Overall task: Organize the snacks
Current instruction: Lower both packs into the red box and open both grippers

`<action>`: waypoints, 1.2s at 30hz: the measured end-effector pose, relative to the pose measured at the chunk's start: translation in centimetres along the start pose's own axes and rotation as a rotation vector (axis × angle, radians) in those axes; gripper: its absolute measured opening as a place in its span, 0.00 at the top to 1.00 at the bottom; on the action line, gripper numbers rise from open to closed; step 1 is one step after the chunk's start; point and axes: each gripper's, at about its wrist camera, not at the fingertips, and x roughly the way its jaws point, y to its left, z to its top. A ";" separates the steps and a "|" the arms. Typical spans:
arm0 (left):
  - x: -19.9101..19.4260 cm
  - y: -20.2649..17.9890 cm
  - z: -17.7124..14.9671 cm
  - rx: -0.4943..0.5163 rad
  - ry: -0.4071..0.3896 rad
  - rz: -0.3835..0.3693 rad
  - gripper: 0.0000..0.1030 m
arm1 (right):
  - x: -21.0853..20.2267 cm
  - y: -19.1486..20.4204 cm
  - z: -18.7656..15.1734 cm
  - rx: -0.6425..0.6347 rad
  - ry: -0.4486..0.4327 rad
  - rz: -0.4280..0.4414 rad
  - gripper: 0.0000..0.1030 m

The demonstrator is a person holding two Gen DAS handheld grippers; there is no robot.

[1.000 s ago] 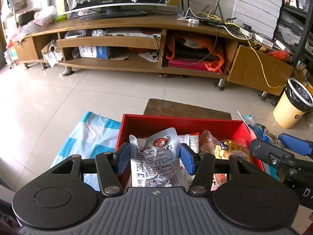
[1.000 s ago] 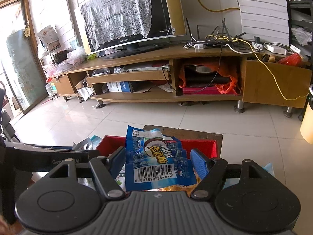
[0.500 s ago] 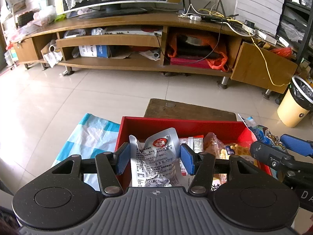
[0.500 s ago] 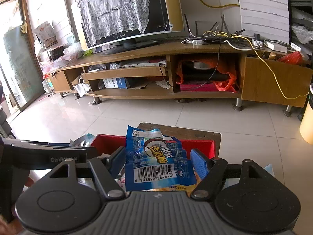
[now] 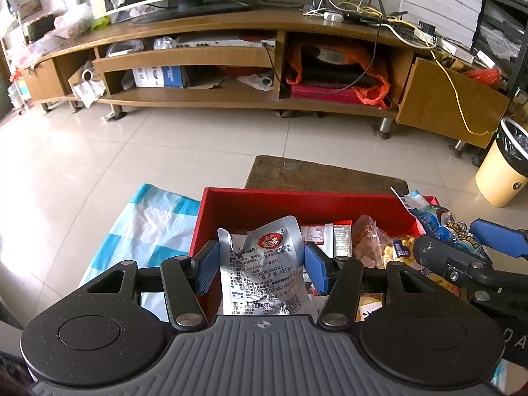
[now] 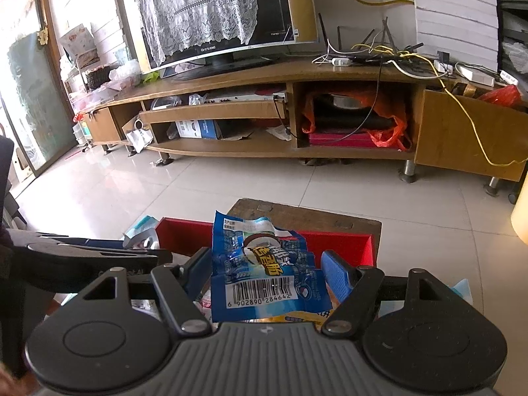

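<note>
Left tool (image 5: 262,272): pinches silver pouch (image 5: 264,275), upright, lower centre of frame. Red box (image 5: 297,203) lies directly beyond and below. Right tool (image 6: 265,274): pinches blue packet (image 6: 264,270), likewise over the box.

One red box (image 5: 297,204) holds several snack packs, too jumbled to count. Two packets stand above it: one silver (image 5: 264,274), one blue (image 6: 264,274).

Lace-draped television (image 6: 217,16) on wooden stand (image 5: 231,62); yellow bin (image 5: 503,168).
</note>
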 end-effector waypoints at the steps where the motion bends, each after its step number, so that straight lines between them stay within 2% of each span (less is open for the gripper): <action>1: 0.1 0.0 0.0 0.000 0.003 0.000 0.39 | 0.2 0.0 0.1 -0.001 0.003 0.001 0.33; 26: 2.8 -0.3 -1.2 0.035 0.121 0.031 0.38 | 3.2 0.4 -1.5 -0.023 0.138 -0.017 0.33; 36: 3.3 -0.1 -1.5 0.040 0.167 0.062 0.16 | 3.7 0.4 -1.8 -0.027 0.189 -0.036 0.31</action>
